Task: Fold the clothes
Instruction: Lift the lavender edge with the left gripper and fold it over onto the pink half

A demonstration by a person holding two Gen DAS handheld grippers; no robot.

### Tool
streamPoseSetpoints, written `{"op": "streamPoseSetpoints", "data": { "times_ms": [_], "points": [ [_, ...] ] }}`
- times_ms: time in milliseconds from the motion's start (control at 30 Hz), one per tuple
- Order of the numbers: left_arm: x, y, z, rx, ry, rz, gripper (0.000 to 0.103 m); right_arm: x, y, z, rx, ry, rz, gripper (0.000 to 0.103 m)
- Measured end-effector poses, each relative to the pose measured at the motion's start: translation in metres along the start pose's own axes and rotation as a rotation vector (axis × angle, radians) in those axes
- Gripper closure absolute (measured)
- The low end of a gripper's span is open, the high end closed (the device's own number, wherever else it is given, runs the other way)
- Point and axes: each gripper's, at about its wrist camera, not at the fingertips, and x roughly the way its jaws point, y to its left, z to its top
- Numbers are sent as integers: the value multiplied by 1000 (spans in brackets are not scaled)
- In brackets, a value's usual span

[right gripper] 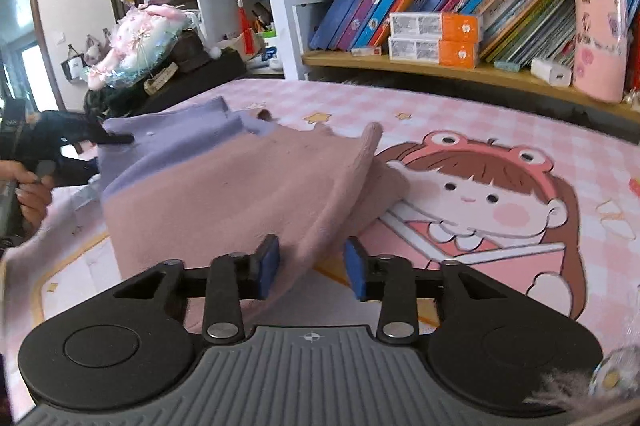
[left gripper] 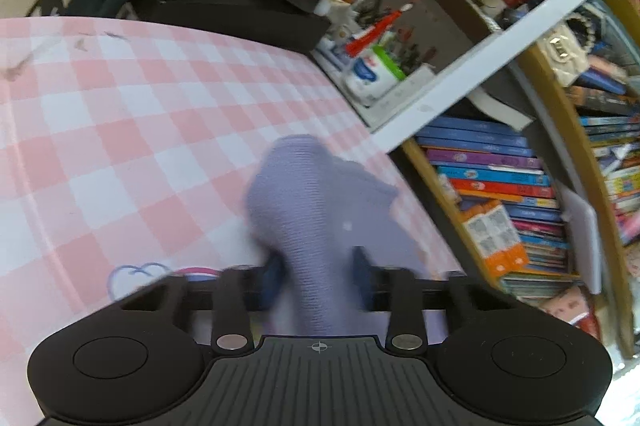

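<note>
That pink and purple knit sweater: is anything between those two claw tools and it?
No. The pink and purple knit sweater already sits between both grippers' blue pads: purple end in the left gripper, pink fold in the right gripper.

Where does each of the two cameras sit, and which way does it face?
Left wrist: on the left gripper, facing the pink checked tabletop and bookshelf; lilac sweater between its fingers.
Right wrist: on the right gripper, facing the pink side of the sweater, bookshelf behind; a hand at left.
Shared: sweater, tabletop, bookshelf.
</note>
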Motion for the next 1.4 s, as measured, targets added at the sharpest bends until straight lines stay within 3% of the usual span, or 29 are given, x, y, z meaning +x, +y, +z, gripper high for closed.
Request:
{"op": "streamPoseSetpoints", "data": {
  "times_ms": [100,300,400,500,567,667,700,767,833,933,1133,1400],
  "points": [
    [1,8,3,-35,3,-26,86,0,-1,-1,21,9,24,82],
    [-29,-56,3,210,-74,-163,93,0,-4,-1,60,13,42,83],
    [-58,-123,-24,543,-121,-286,93,1,-5,-1,71,13,42,83],
    [-77,-177,-86,970,-116,-399,91,1,-7,-1,81,12,44,82],
    [-76,-195,-144,1264,-61,-384,90,1,-8,-2,87,12,47,82],
    [-63,-200,-235,1687,38,-292,85,2,-10,-2,96,12,47,82],
    [-58,-194,-261,1806,29,-238,79,2,-11,-2,100,12,45,82],
    [-53,-186,-287,1941,-43,-178,79,2,-13,-2,108,12,42,81],
    [-52,-186,-290,1955,-62,-163,75,2,-12,-2,107,11,38,81],
    [-55,-192,-278,1893,-69,-173,67,2,-13,-2,107,12,36,81],
    [-67,-204,-273,1814,-134,-207,67,3,-15,-1,111,13,22,76],
    [-75,-205,-280,1827,-109,-240,65,1,-17,-2,128,5,6,76]
  ]
}}
